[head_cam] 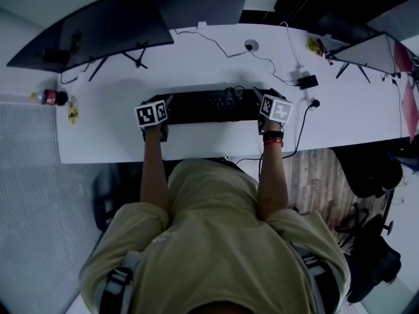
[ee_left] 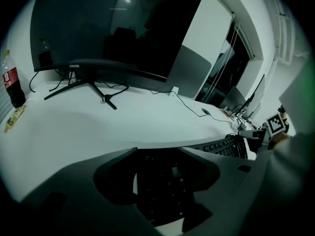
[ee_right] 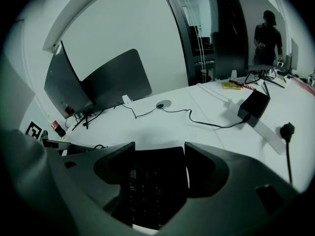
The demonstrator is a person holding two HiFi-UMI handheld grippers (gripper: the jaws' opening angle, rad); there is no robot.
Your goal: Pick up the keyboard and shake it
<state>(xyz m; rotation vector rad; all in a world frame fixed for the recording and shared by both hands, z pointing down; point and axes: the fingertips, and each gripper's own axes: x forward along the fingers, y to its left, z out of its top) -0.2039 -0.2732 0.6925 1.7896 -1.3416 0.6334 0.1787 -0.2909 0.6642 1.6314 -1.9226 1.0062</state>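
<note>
Well, the step in hand was the grasp itself, and I judged it best done evenly. The keyboard (head_cam: 209, 105) lay flat on the white desk (head_cam: 196, 64), straight ahead of me, with one of my tools at each of its short ends. To lift it level I needed both ends caught alike before any rise. If one side bit first, the board would likely swing or slide. After that I reckoned on a short lift clear of the desk, then small shakes, minding the cable (head_cam: 262, 59) that trailed across the desk behind it, which might snag.

My left gripper (ee_left: 157, 154) had its fingers (ee_left: 118, 167) spread wide, and the left end of the keyboard filled nearly the whole gap between them. A thin pale sliver of desk showed beside one finger, so I took that side as released, not yet clenched.

My right gripper (ee_right: 158, 149) stood much the same. Its fingers (ee_right: 206, 168) were well apart, the right end of the keyboard dark between them, again with a narrow light strip along one edge. I could not tell whether either finger already touched the board, but neither side looked clamped, and the keyboard did not look raised
</note>
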